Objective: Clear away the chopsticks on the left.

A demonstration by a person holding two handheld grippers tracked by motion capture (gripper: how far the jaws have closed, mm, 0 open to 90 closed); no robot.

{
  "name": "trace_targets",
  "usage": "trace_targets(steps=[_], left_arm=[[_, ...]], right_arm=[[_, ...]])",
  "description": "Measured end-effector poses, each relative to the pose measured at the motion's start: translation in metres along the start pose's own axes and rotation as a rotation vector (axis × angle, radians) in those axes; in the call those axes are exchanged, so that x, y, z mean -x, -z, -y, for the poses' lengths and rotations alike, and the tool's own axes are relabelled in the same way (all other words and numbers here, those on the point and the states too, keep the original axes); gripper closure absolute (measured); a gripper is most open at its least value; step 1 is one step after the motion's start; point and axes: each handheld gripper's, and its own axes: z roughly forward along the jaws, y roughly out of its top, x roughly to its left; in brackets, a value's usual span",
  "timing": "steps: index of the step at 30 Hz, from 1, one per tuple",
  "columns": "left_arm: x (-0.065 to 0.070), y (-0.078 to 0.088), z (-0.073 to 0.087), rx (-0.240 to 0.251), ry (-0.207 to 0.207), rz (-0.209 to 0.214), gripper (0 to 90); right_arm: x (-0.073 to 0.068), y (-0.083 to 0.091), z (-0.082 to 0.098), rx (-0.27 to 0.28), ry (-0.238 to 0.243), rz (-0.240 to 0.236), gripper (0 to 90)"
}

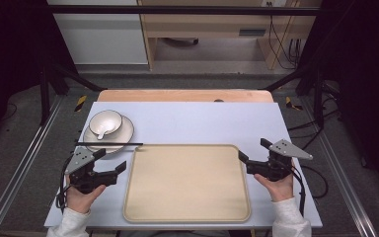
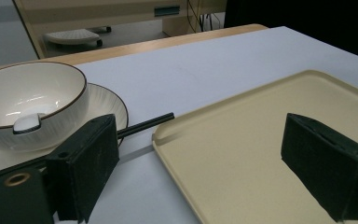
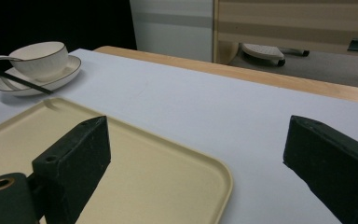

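The bowl (image 1: 105, 123) and chopstick (image 1: 109, 144) sit upper left, just beyond the left gripper (image 1: 112, 164); the chopstick lies crosswise; both grippers' jaws gape wide, empty

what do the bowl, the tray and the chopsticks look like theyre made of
The white bowl with a dark rim looks like glazed ceramic: it is glossy, with light reflections inside. The beige rectangular tray looks like matte moulded plastic, with a smooth raised lip and rounded corners. The thin black chopsticks lying across the ribbed white plate could be lacquered wood or plastic; I can't tell which.
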Motion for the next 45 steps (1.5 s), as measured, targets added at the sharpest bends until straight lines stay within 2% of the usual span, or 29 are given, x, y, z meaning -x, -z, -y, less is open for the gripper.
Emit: trace_targets(steps=[8,10,14,17,18,20,22,28,31,37,39,44,45], left_arm=[[-0.01,0.003,0.002,-0.032,-0.015,0.017,10.8],[-0.015,0.007,0.003,-0.056,-0.038,0.021,11.1],[-0.021,0.011,0.004,-0.083,-0.058,0.021,11.2],[-0.027,0.014,0.006,-0.098,-0.069,0.02,11.2],[-0.032,0.017,0.008,-0.109,-0.078,0.011,11.2],[-0.036,0.018,0.009,-0.111,-0.074,0.008,11.6],[-0.045,0.021,0.012,-0.126,-0.067,-0.001,12.1],[-0.057,0.024,0.019,-0.166,-0.075,-0.039,13.5],[-0.061,0.023,0.022,-0.192,-0.081,-0.041,14.3],[-0.069,0.012,0.023,-0.227,-0.091,-0.085,15.5],[-0.074,0.005,0.02,-0.247,-0.098,-0.097,15.6],[-0.083,-0.003,0.016,-0.251,-0.096,-0.096,16.8],[-0.088,-0.007,0.015,-0.264,-0.109,-0.104,16.9]], right_arm=[[-0.003,0.0,-0.002,-0.001,0.013,-0.011,7.4],[-0.004,0.0,-0.002,-0.002,0.024,-0.01,7.4],[-0.007,0.0,-0.002,-0.009,0.013,-0.012,7.4],[-0.009,-0.002,-0.003,-0.01,0.026,-0.014,7.5],[-0.01,-0.002,-0.003,-0.01,0.031,-0.018,7.5],[-0.011,-0.003,-0.003,-0.013,0.028,-0.017,7.4],[-0.013,-0.004,-0.004,-0.018,0.036,-0.02,7.5],[-0.014,-0.006,-0.003,-0.03,0.034,-0.022,7.7],[-0.015,-0.007,-0.003,-0.03,0.034,-0.027,7.7],[-0.015,-0.009,-0.002,-0.035,0.03,-0.026,7.7],[-0.015,-0.01,-0.002,-0.039,0.02,-0.028,7.7],[-0.016,-0.011,-0.001,-0.047,0.026,-0.025,7.8],[-0.016,-0.011,-0.001,-0.047,0.025,-0.022,8.1]])
